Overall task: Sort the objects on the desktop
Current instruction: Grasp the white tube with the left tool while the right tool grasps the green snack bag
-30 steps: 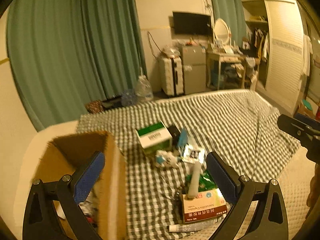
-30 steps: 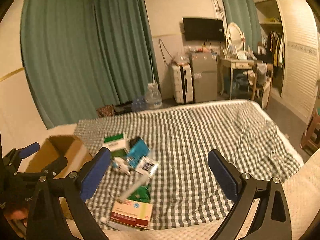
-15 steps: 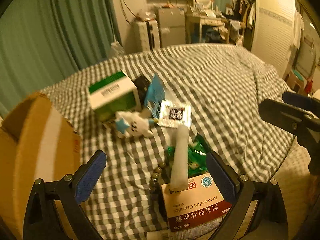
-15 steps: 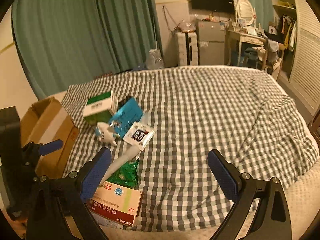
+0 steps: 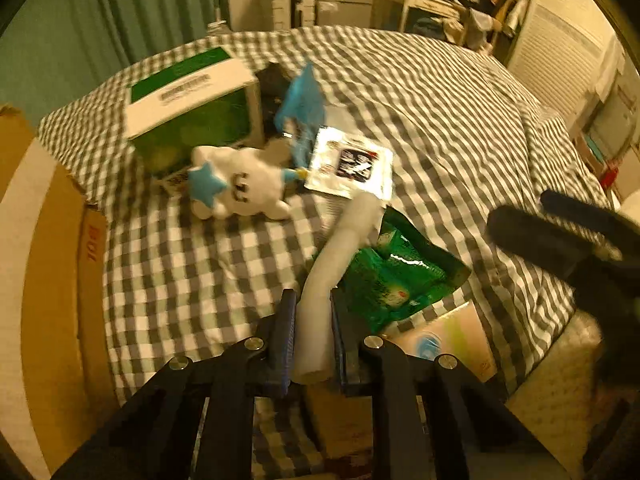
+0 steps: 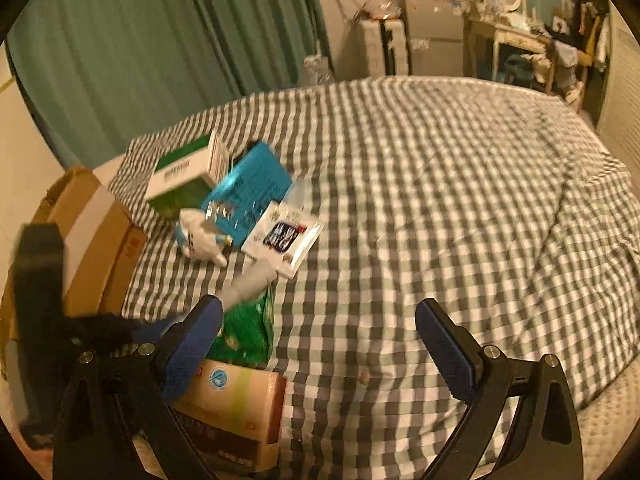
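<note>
Checked bedspread (image 6: 440, 184) below: left claw (image 5: 313, 320) clamps the white tube (image 5: 332, 268); right claw (image 6: 316, 344) hovers wide, empty

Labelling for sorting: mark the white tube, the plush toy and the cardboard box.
white tube (image 5: 320, 280), left wrist view, mid-shaft above the tongs.
plush toy (image 5: 248, 188), left wrist view, its white face.
cardboard box (image 6: 96, 224), right wrist view, top flap.

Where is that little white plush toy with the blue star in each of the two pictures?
Left wrist view: the white plush toy lies left of centre, in front of the green-and-white box.
Right wrist view: the white plush toy lies in the left half, below the same box.
Shared landmark: the white foil sachet just right of the toy.
</note>
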{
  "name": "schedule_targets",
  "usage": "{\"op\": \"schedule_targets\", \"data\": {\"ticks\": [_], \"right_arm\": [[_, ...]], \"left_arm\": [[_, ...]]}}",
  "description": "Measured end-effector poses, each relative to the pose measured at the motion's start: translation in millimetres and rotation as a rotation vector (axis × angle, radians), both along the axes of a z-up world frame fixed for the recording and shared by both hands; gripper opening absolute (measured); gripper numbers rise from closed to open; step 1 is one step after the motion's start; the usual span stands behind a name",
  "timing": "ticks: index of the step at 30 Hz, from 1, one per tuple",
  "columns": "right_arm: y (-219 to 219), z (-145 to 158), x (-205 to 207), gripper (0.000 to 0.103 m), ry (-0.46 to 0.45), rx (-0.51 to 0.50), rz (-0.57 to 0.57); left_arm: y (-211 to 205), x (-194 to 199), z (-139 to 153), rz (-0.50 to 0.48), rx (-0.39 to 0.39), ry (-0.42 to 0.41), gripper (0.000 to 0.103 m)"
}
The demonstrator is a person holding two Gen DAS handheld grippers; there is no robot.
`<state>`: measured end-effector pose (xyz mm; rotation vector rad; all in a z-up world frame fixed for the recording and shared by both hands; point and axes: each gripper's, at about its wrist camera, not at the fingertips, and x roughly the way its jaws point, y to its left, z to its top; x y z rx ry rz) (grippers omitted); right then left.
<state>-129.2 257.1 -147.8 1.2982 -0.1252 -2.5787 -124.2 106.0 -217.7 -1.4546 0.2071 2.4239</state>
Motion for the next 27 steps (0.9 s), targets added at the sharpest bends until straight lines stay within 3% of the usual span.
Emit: {"op": "schedule_targets", "data": {"ticks": [5, 12, 15, 17, 18, 23, 27], "right_arm": [[-23, -10, -8, 0.097, -0.035, 0.011, 0.093], [-29, -31, -26, 0.095, -0.132, -0.101, 0.117], [-35, -40, -26, 0.081, -0.163, -0.071, 0.133], [-45, -45, -24, 0.041, -0.176, -0.021, 0.16], [-52, -48, -22, 0.036, -0.183, 0.014, 0.184], [-57, -39, -8, 0.029, -0.116, 0.083, 0.172], [-39, -19, 8, 0.029, -0.023, 0.055, 0.098]], "left_arm": [[-16, -4, 11, 0.063, 0.004, 0.044, 0.015], [-29, -9, 20, 0.136, -0.045, 0.11, 0.015], [-36, -11, 24, 0.163, -0.049, 0.127, 0.015], [-37, -10, 28, 0.164, -0.041, 0.141, 0.015], [-37, -9, 30, 0.162, -0.042, 0.153, 0.015], [-33, 1, 49, 0.141, -0.051, 0.224, 0.015], [-33, 10, 68, 0.133, -0.047, 0.279, 0.015]]}}
